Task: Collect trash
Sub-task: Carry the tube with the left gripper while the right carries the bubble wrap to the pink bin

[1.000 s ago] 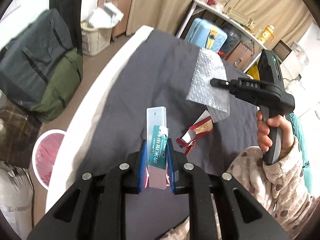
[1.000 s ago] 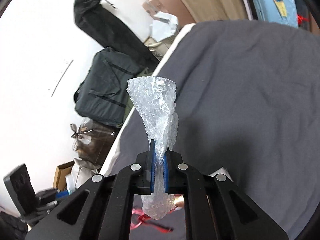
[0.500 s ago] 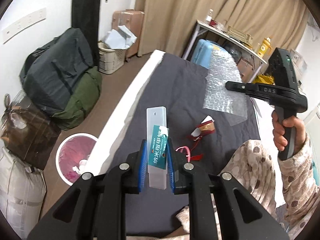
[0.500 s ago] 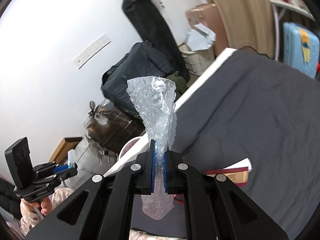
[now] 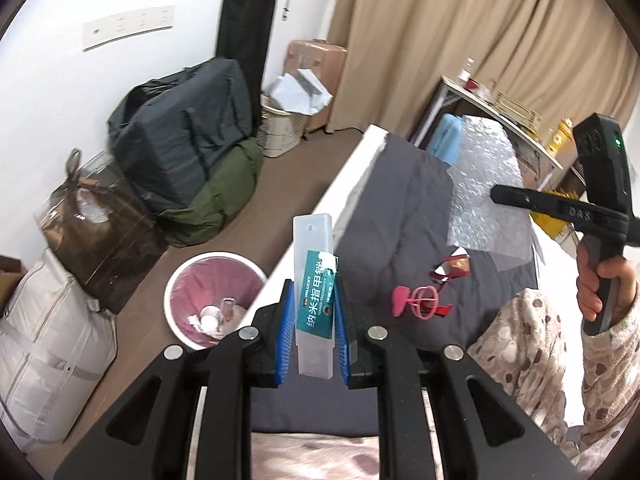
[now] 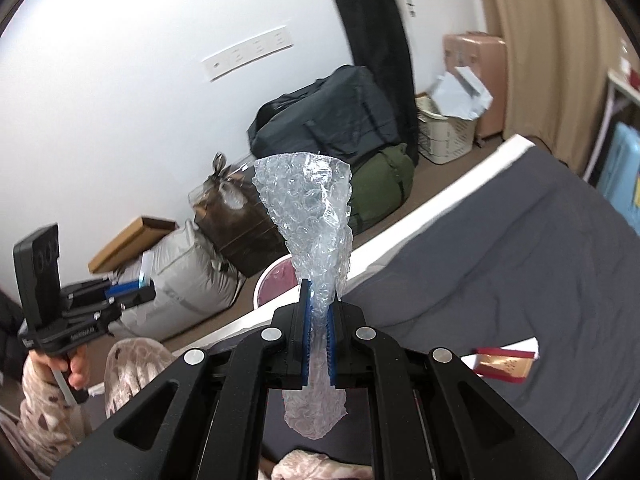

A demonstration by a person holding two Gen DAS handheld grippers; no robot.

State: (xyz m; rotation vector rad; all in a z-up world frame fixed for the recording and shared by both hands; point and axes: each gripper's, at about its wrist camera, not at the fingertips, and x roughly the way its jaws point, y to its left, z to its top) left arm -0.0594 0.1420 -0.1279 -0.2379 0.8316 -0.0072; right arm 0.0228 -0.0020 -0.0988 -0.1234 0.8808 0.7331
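1. Left gripper (image 5: 311, 334): I have its blue pads clamped on a clear plastic package (image 5: 314, 300) with a teal label. The package stands upright between the fingers, its top reaching well above them.

2. Right gripper (image 6: 317, 346): I have it closed on a sheet of bubble wrap (image 6: 310, 224). The sheet is pinched narrow at the pads, flares wide above them, and a short tail hangs below.

3. Landmark: the bed (image 5: 404, 208) with the dark grey cover. All positions below refer to it.

4. Trash bin (image 5: 214, 300): a white round bin with a pink liner stands on the floor just beside the bed's long white edge. Some small white and clear scraps lie at its bottom. In the right wrist view the bin (image 6: 276, 280) sits partly hidden behind the bubble wrap.

5. On the bed, in the left wrist view: a red-and-gold wrapper (image 5: 452, 268) and a pink plastic piece (image 5: 416, 300) lie on the cover near each other. In the right wrist view the red-and-gold wrapper (image 6: 506, 364) lies on the cover to the right of the gripper.

6. Off the bed, across the floor strip: a dark duffel bag (image 5: 184, 148) lies on top of a green bag (image 5: 220, 200) by the wall, with a white laundry basket (image 5: 280, 128) farther along.
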